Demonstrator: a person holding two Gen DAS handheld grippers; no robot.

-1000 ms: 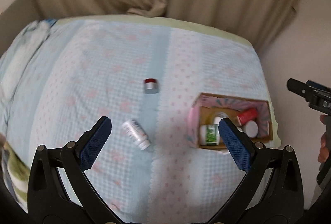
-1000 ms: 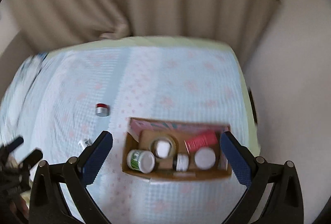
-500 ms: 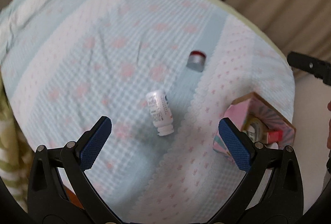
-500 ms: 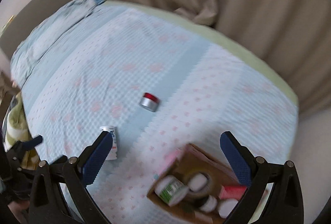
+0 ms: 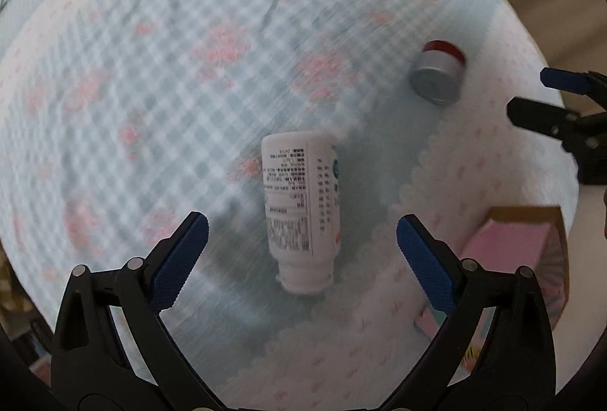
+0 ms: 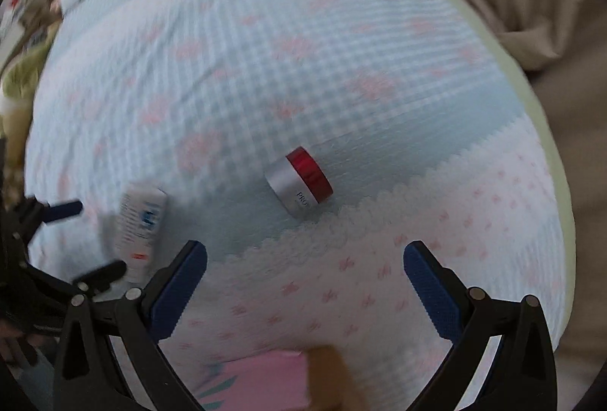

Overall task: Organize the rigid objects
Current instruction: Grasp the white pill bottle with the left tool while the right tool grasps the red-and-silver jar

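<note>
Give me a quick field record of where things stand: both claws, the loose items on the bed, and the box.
left claw: open, empty, straddling the white bottle without touching it
right claw: open, empty, aimed at the red-lidded jar
white bottle: lying on its side, cap toward the left claw
red-lidded jar: tipped on its side on the bedspread, apart from the bottle
cardboard box: at the bed's edge, contents out of view

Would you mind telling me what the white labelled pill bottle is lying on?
The white labelled pill bottle lies on its side on the blue checked bedspread with pink flowers. The fabric directly beneath it is covered, so anything there stays unseen.
</note>
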